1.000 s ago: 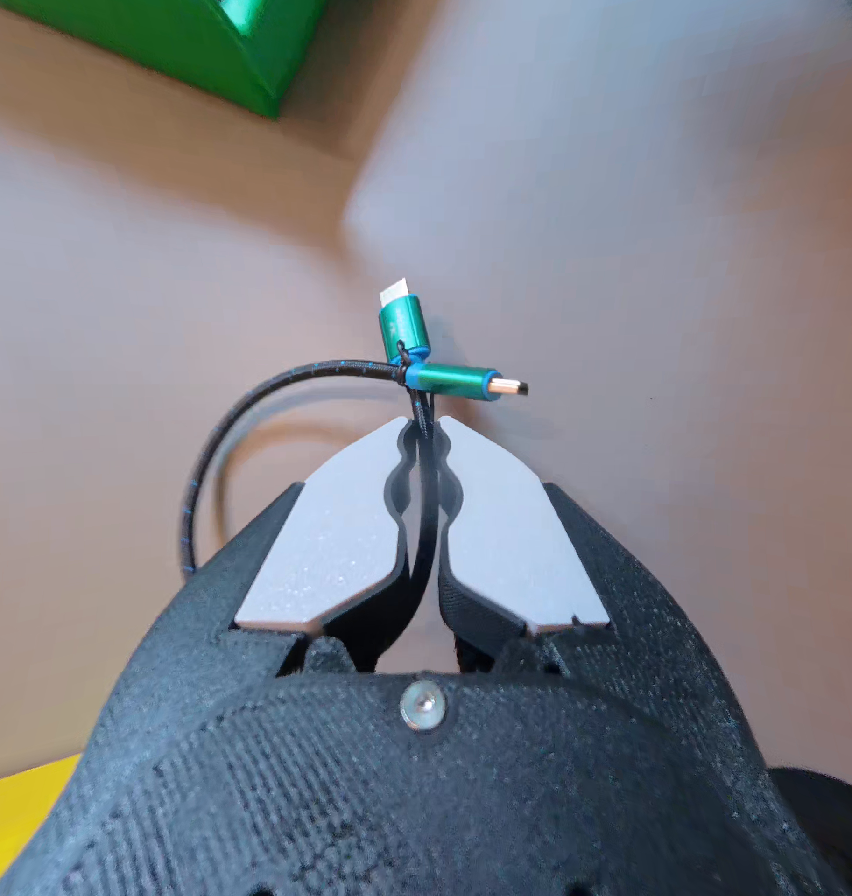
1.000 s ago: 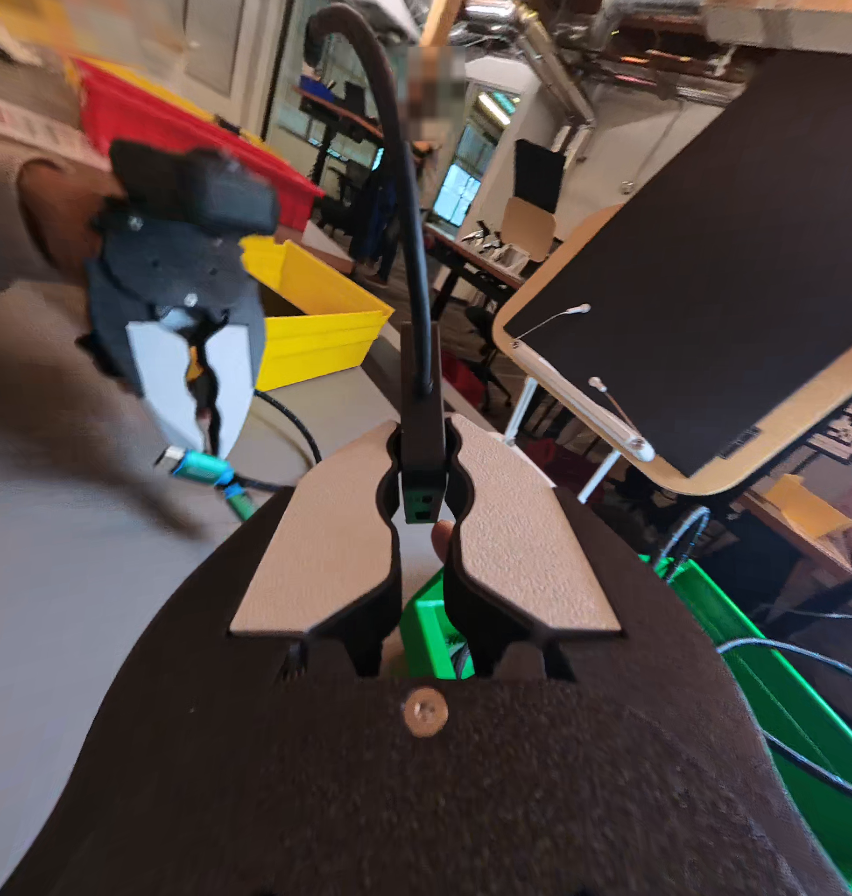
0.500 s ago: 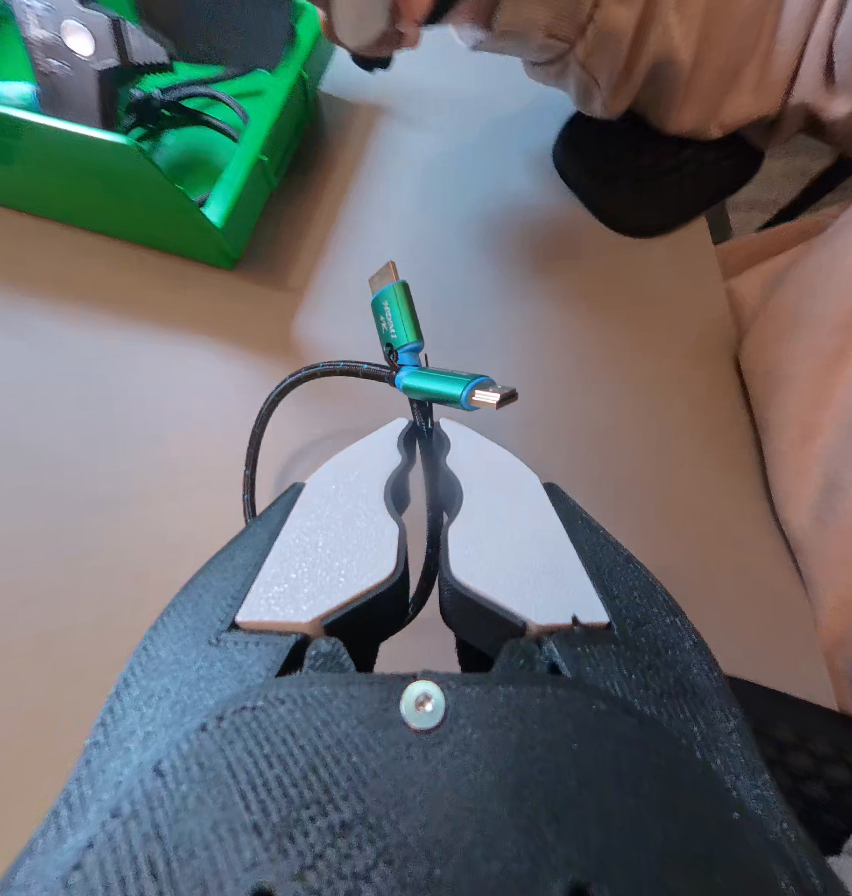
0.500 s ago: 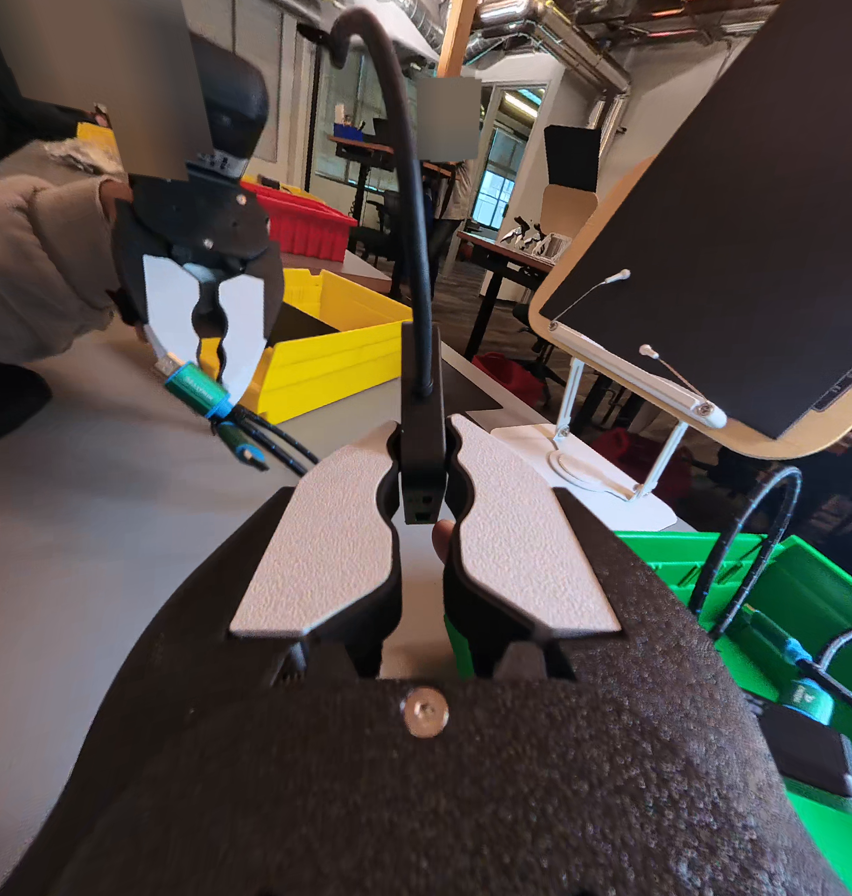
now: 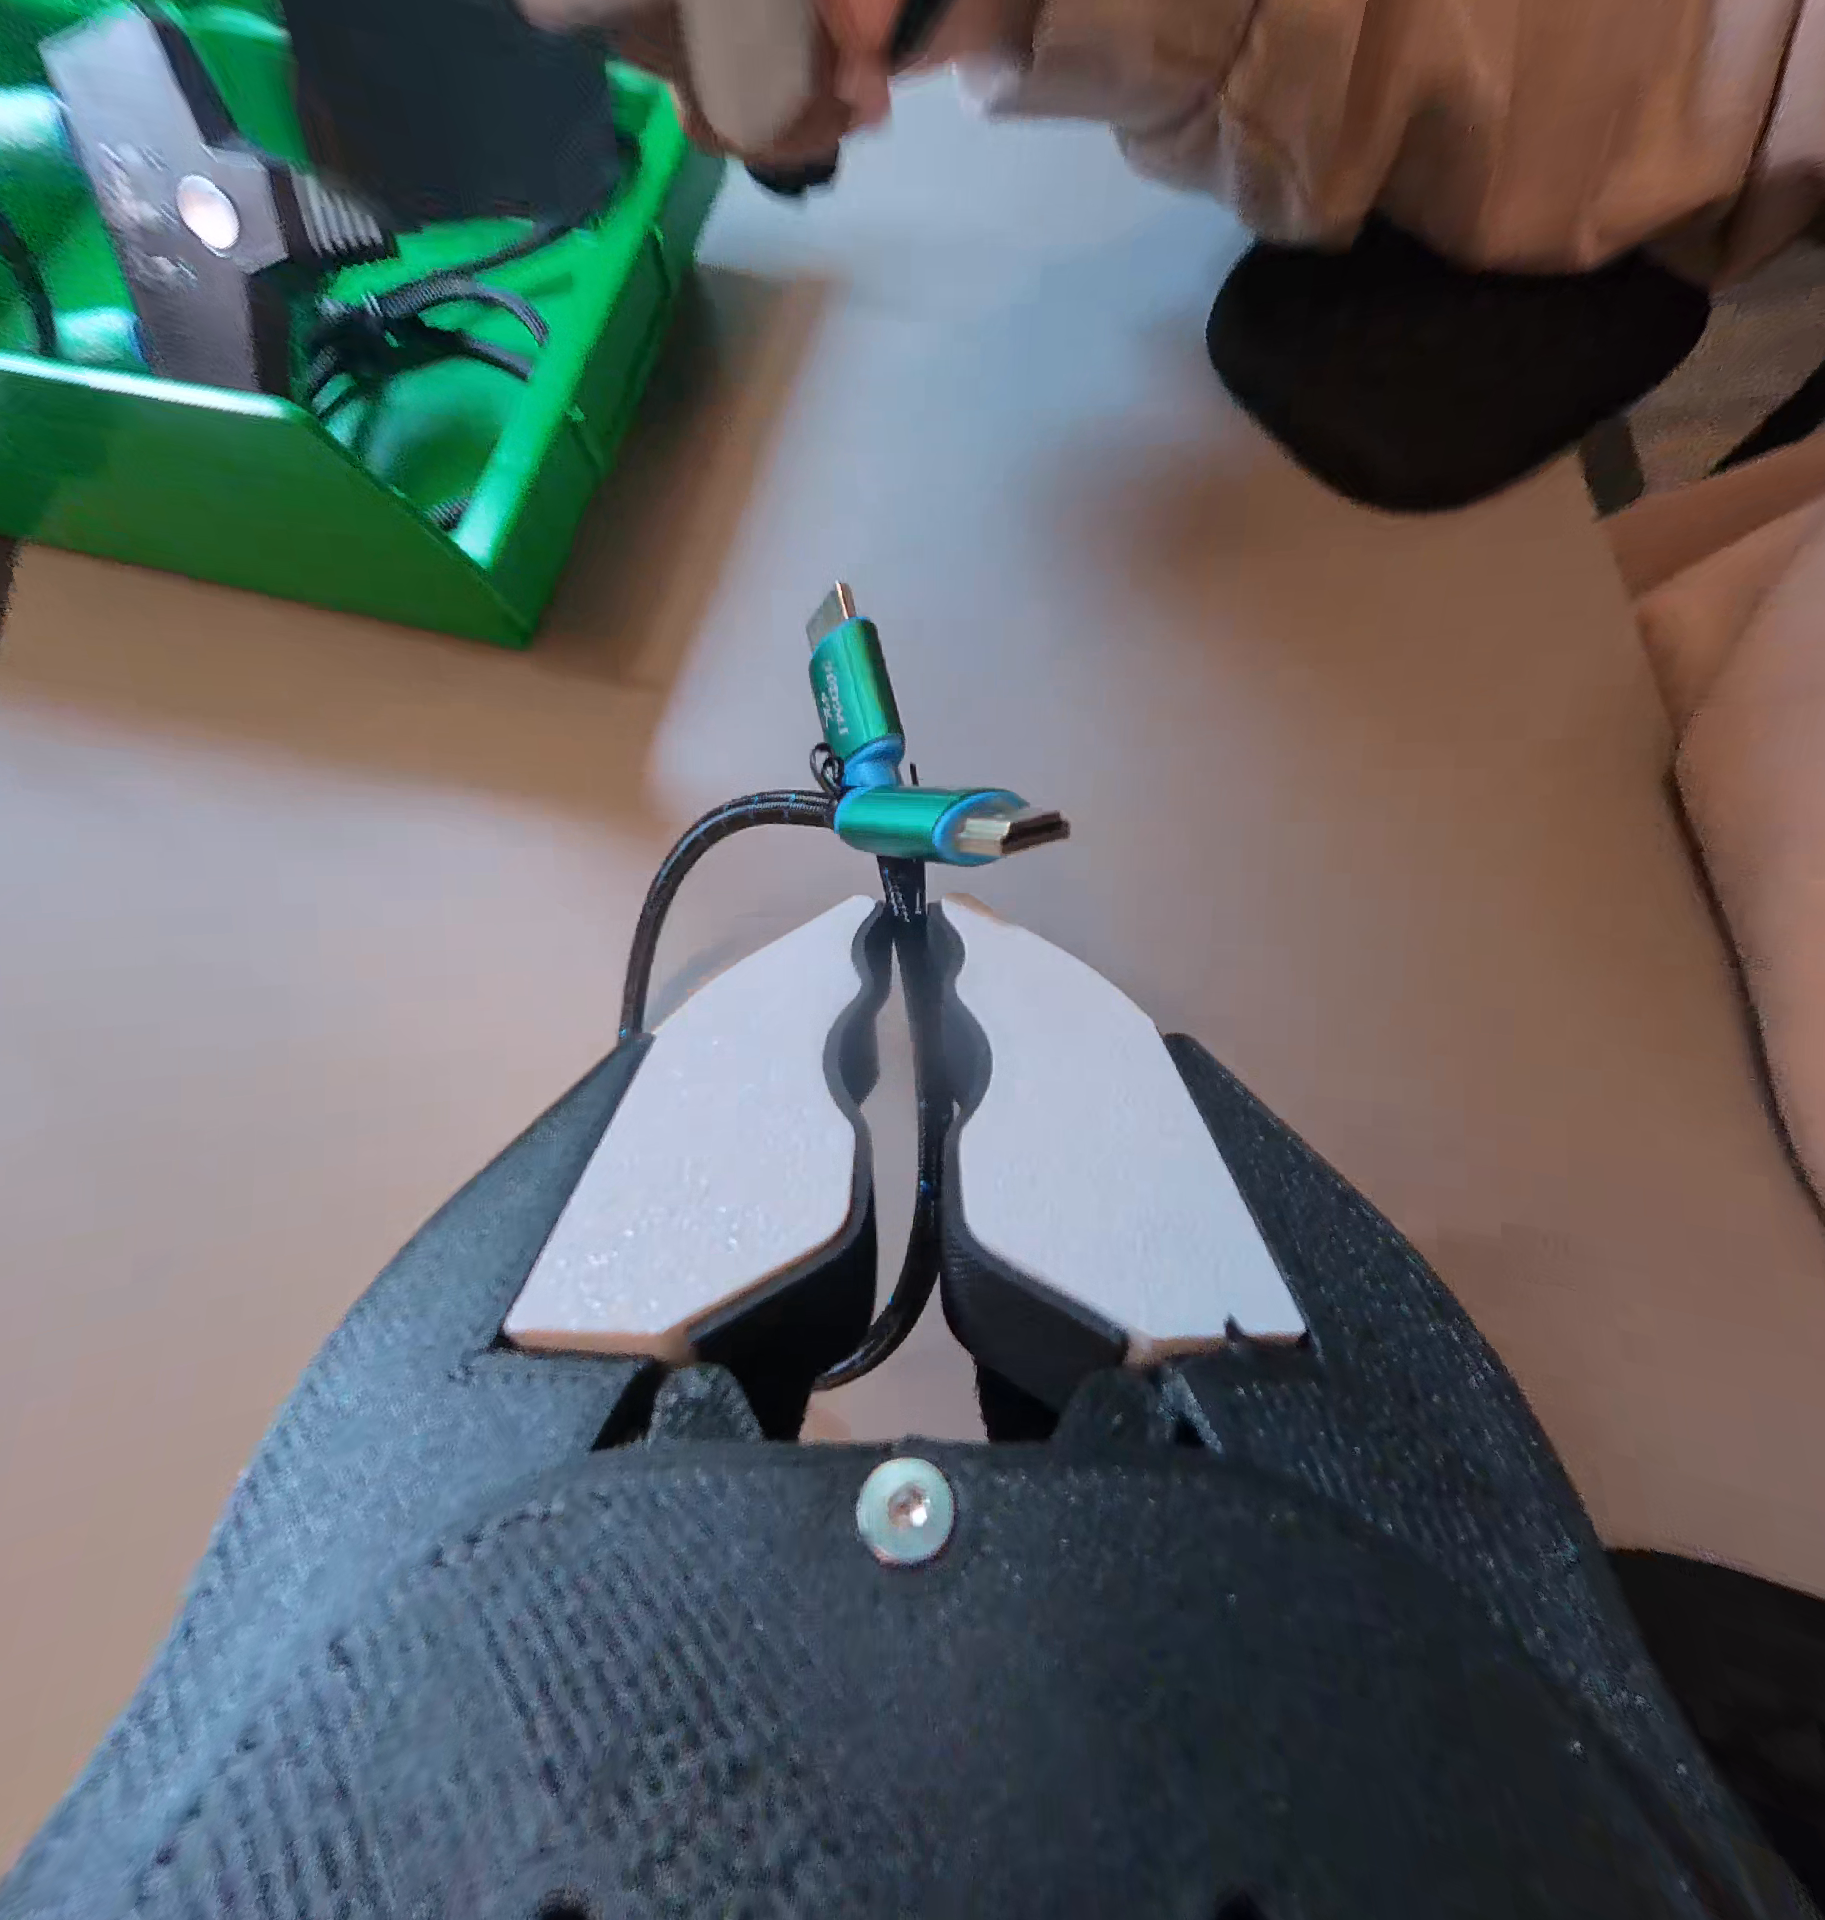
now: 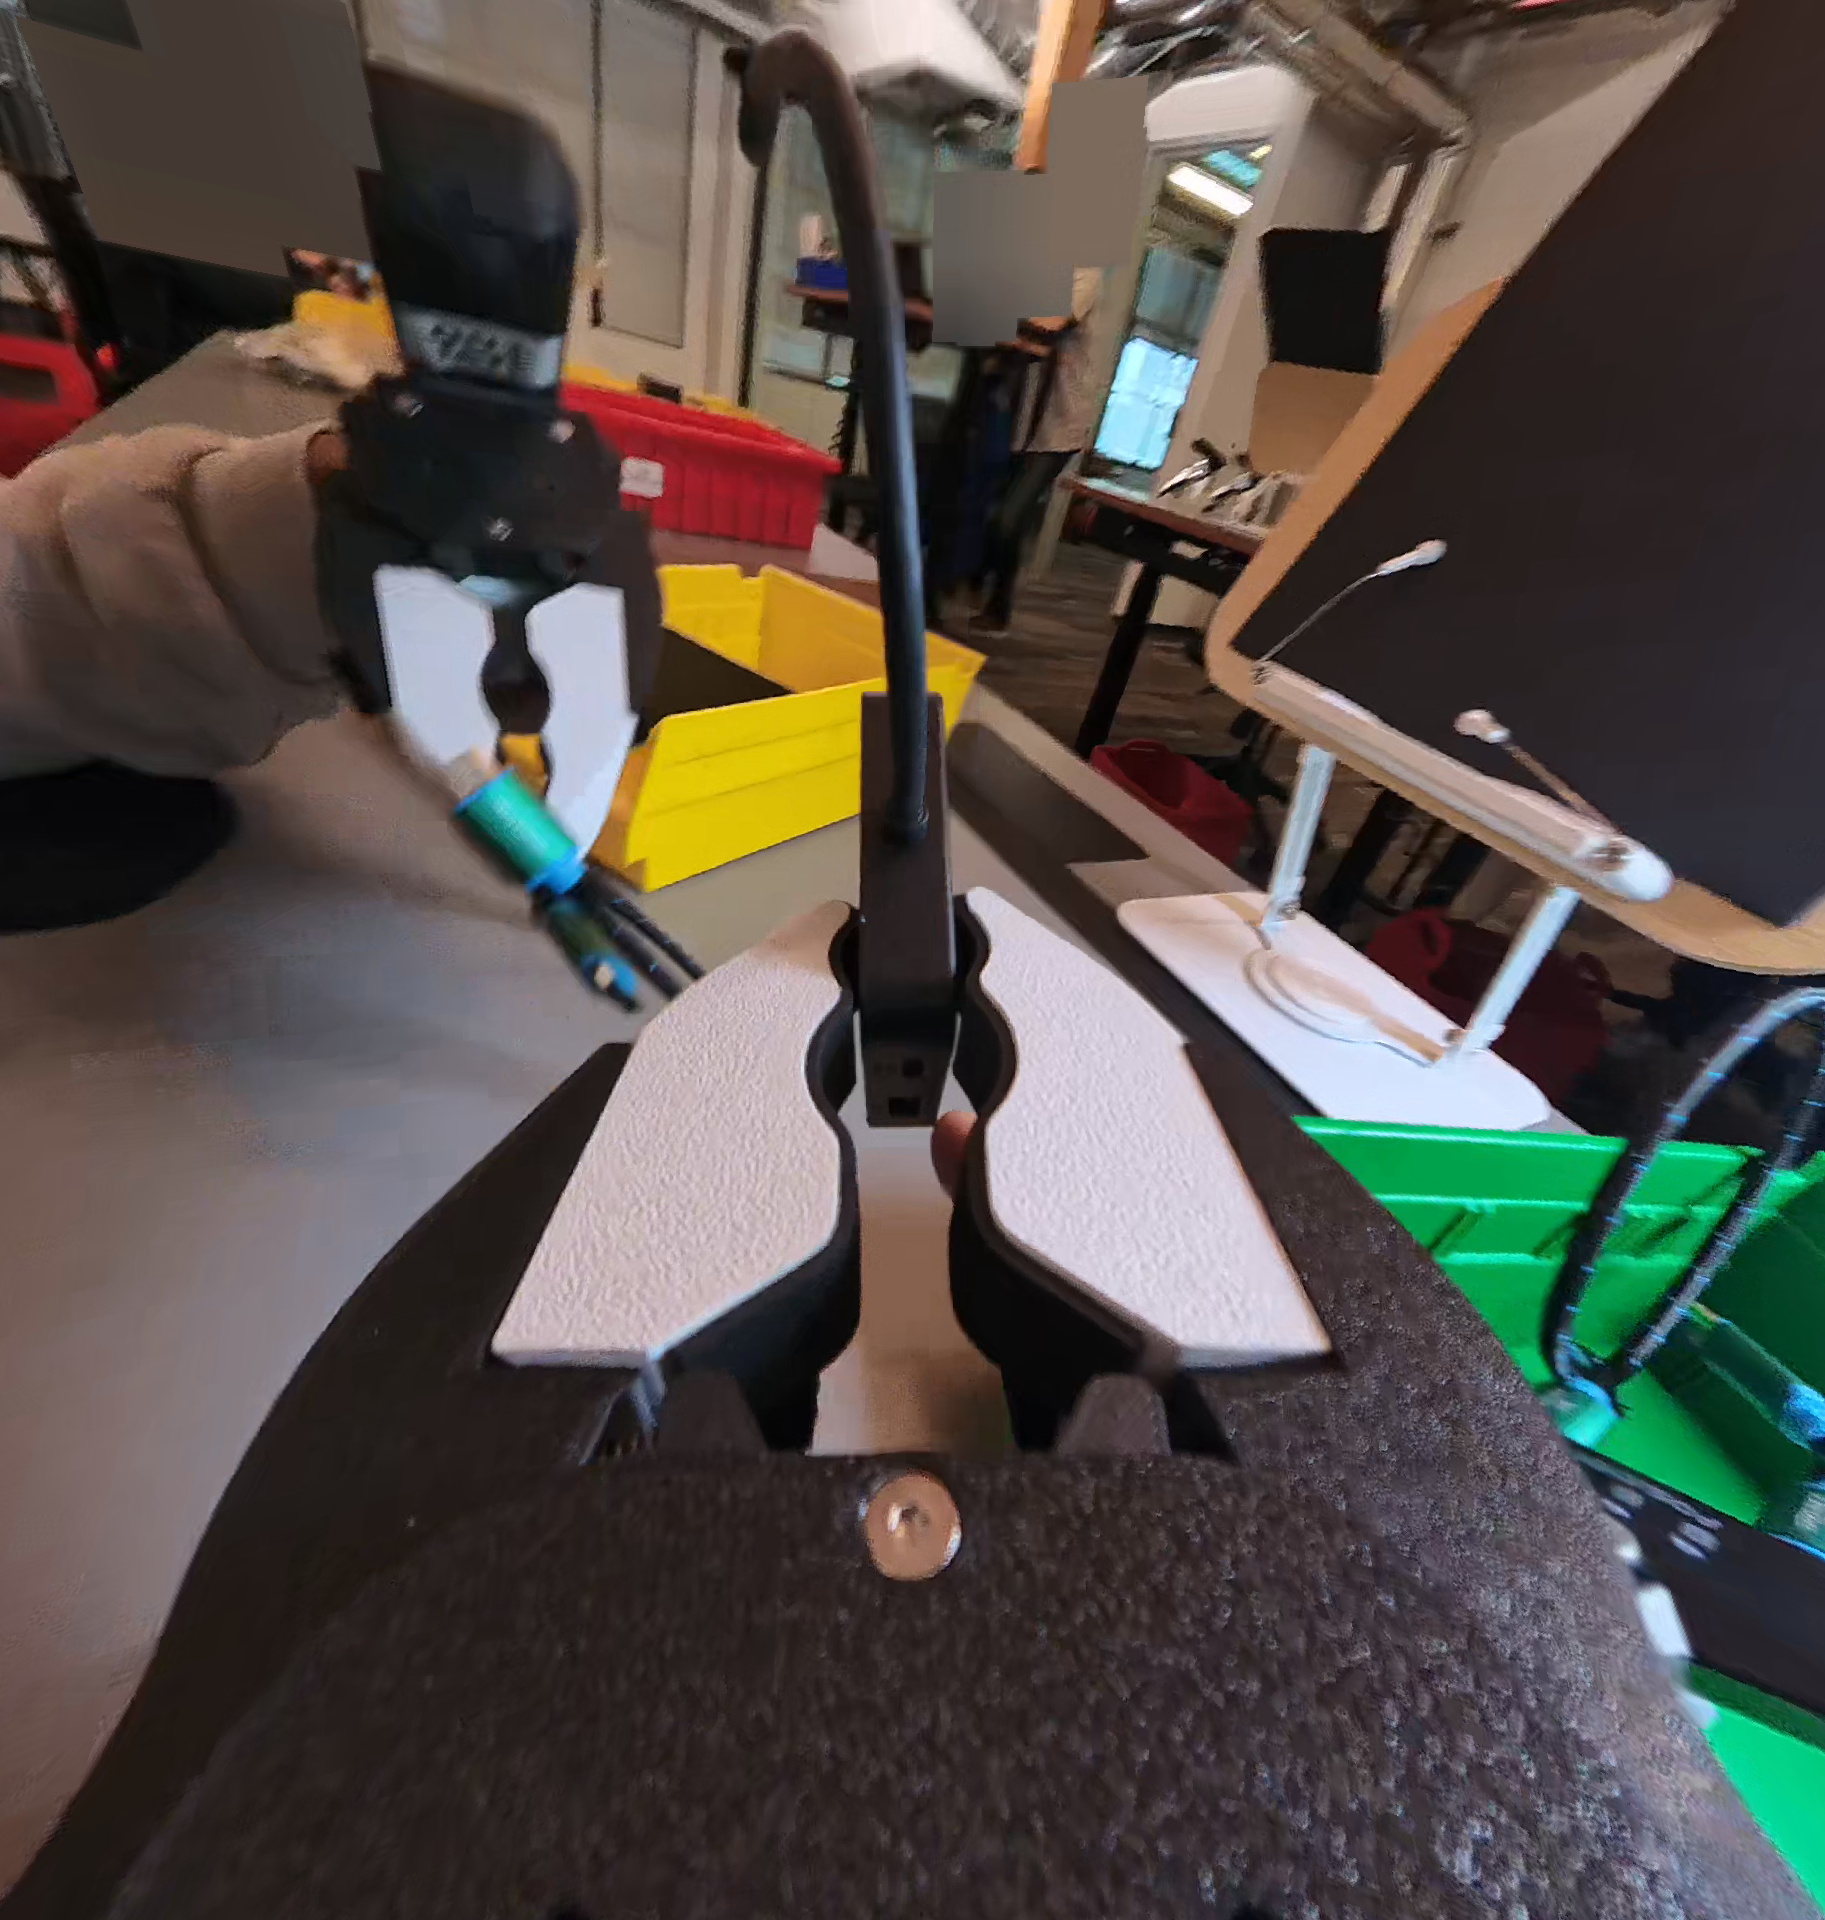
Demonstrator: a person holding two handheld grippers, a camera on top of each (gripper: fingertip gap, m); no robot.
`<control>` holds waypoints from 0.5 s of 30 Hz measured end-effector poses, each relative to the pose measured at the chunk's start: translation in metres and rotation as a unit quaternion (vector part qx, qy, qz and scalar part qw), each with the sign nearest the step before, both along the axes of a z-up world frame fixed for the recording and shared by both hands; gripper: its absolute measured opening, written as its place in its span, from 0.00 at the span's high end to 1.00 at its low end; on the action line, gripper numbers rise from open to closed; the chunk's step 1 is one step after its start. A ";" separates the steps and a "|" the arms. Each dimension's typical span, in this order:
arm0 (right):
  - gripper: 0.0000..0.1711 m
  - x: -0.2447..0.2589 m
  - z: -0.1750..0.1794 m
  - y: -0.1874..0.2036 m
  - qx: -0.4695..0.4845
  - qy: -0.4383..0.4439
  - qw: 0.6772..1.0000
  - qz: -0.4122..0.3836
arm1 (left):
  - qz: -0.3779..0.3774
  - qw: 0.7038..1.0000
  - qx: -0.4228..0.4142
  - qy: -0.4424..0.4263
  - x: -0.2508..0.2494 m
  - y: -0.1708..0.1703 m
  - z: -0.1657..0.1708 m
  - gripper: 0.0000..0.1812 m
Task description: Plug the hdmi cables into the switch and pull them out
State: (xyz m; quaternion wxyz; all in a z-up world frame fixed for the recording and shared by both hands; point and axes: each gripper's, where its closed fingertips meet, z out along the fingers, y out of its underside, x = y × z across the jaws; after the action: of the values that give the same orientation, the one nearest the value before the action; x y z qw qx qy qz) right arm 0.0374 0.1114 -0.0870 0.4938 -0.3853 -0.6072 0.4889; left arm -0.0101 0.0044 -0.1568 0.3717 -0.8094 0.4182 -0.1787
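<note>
My left gripper (image 5: 908,906) is shut on a black braided HDMI cable (image 5: 923,1049) and holds it above the table. The cable's two green plugs, one (image 5: 854,686) pointing away and one (image 5: 929,823) pointing right, are tied together just past the fingertips. My right gripper (image 6: 908,914) is shut on a small black switch (image 6: 900,997), whose thick black lead (image 6: 887,416) arches up and left. In the right wrist view the left gripper (image 6: 529,769) hangs at upper left with a green plug (image 6: 508,816) below it, apart from the switch.
A green bin (image 5: 212,488) at upper left holds cables and another black box (image 5: 181,260); it also shows in the right wrist view (image 6: 1459,1195). A yellow bin (image 6: 762,748), a red bin (image 6: 700,468), a tilted black board on a white stand (image 6: 1355,987) and a person's sleeve (image 5: 1407,125) are around. My right fingertips sit around 15 cm from my left ones.
The left view has swung from bare table toward the green bin. In the right view the left gripper has drawn nearer. Both grips are unchanged.
</note>
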 end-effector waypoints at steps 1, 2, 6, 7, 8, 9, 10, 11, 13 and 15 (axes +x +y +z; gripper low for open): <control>0.92 -0.001 -0.007 -0.006 0.007 -0.017 1.000 0.016 | 0.002 1.000 0.008 -0.017 -0.001 0.000 0.007 0.97; 0.92 -0.002 -0.014 -0.010 0.020 -0.035 0.999 0.023 | 0.001 0.999 0.016 -0.033 -0.001 0.000 0.013 0.97; 0.92 -0.009 -0.042 -0.027 0.048 -0.090 0.993 0.054 | -0.024 0.995 0.026 -0.090 0.003 -0.007 0.027 0.97; 0.92 -0.010 -0.046 -0.032 0.046 -0.098 0.992 0.066 | -0.027 0.994 0.027 -0.099 0.004 -0.007 0.028 0.97; 0.92 -0.010 -0.049 -0.036 0.044 -0.106 0.990 0.076 | -0.025 0.994 0.029 -0.105 0.004 -0.006 0.028 0.97; 0.92 -0.011 -0.052 -0.039 0.041 -0.112 0.989 0.084 | -0.016 0.993 0.034 -0.108 0.002 -0.002 0.027 0.97; 0.92 -0.011 -0.054 -0.043 0.037 -0.114 0.989 0.091 | -0.006 0.993 0.039 -0.113 0.000 0.003 0.026 0.97; 0.92 -0.011 -0.056 -0.045 0.033 -0.117 0.988 0.096 | 0.003 0.992 0.044 -0.121 -0.001 0.007 0.026 0.97; 0.92 -0.012 -0.060 -0.050 0.030 -0.124 0.986 0.104 | 0.019 0.988 0.061 -0.139 -0.001 0.016 0.026 0.96; 0.92 -0.014 -0.066 -0.051 0.031 -0.134 0.985 0.103 | 0.033 0.985 0.078 -0.151 -0.001 0.024 0.026 0.94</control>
State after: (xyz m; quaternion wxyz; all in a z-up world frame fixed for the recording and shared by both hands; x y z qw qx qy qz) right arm 0.0231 0.0608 -0.1526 0.3669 -0.3672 -0.7192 0.4619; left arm -0.0108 0.0280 -0.1304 0.4982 -0.7551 0.3429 -0.2529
